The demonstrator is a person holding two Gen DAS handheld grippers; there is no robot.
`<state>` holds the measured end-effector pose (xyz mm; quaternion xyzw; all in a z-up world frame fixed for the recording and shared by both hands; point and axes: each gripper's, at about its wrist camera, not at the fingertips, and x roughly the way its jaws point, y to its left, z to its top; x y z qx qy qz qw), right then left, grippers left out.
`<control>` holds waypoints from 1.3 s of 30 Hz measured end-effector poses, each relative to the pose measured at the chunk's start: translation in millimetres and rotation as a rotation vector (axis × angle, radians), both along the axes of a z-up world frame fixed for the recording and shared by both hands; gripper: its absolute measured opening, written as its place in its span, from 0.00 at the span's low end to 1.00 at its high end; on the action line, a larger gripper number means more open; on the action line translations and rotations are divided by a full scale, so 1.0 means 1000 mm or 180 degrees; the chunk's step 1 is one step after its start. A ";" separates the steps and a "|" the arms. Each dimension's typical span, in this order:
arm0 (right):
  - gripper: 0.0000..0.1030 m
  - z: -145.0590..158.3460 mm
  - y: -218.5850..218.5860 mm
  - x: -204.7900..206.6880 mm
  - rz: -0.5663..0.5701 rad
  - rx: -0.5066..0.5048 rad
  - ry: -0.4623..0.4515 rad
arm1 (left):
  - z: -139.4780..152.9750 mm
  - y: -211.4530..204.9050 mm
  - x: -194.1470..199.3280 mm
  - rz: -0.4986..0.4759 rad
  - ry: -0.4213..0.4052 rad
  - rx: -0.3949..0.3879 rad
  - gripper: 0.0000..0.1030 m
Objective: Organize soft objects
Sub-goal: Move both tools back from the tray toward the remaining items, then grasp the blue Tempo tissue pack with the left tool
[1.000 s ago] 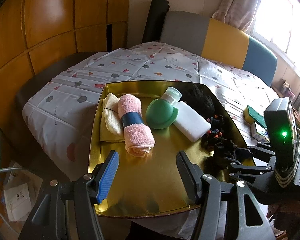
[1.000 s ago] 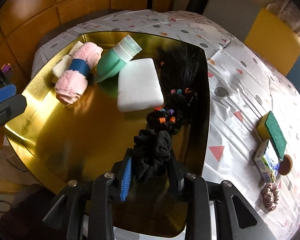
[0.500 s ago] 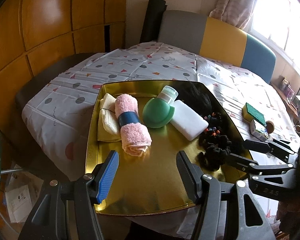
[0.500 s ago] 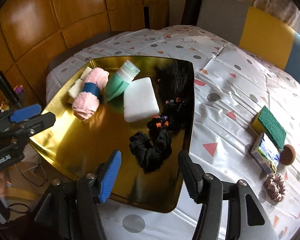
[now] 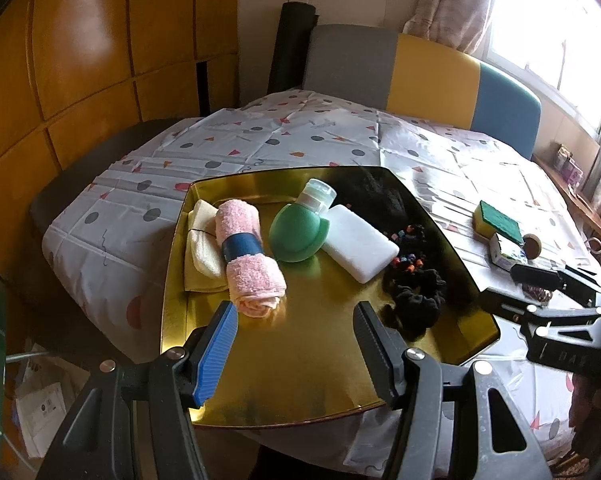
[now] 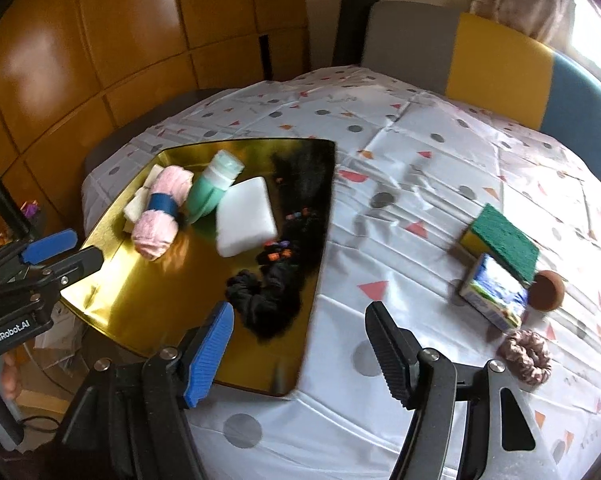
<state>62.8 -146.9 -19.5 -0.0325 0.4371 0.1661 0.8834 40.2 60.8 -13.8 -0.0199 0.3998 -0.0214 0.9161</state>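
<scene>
Soft objects collect on the gold tray [image 6: 112, 300], presumably as the sorting spot: pink rolled towel [image 6: 160, 216] at its far-left corner, white sponge [image 6: 244, 216] mid-tray, black scrunchie [image 6: 260, 300] by its right edge. Right gripper [image 6: 300, 336], fingers just spread, empty, sits over that edge (brown scrunchie [image 6: 524, 356] w/ green scourer [image 6: 500, 236] off-tray, right). Left gripper [image 5: 294, 344] apart, empty, at tray's near edge.

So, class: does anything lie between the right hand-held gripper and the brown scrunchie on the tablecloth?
Nothing visible: bare tablecloth separates the open right hand-held gripper from the brown scrunchie. A small box sits just beyond it.
</scene>
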 end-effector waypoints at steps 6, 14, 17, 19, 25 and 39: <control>0.70 0.003 -0.032 -0.001 -0.0236 0.0022 -0.0044 | 0.002 -0.010 -0.001 -0.0090 -0.0008 0.0040 0.59; 0.72 0.005 -0.092 0.004 -0.0625 -0.0091 -0.0111 | 0.007 -0.029 -0.002 -0.0256 -0.0029 0.0125 0.59; 0.73 0.004 -0.121 0.006 -0.0805 -0.0153 -0.0143 | 0.009 -0.039 -0.002 -0.0338 -0.0034 0.0159 0.59; 0.74 0.000 -0.144 0.008 -0.0988 -0.0207 -0.0158 | 0.010 -0.047 -0.001 -0.0388 -0.0029 0.0186 0.59; 0.74 -0.021 -0.217 0.002 -0.1723 -0.0070 -0.0141 | 0.010 -0.068 0.001 -0.0528 -0.0013 0.0287 0.59; 0.80 -0.016 -0.274 -0.007 -0.2516 0.0506 -0.0056 | 0.012 -0.135 0.018 -0.0997 0.0069 0.0376 0.60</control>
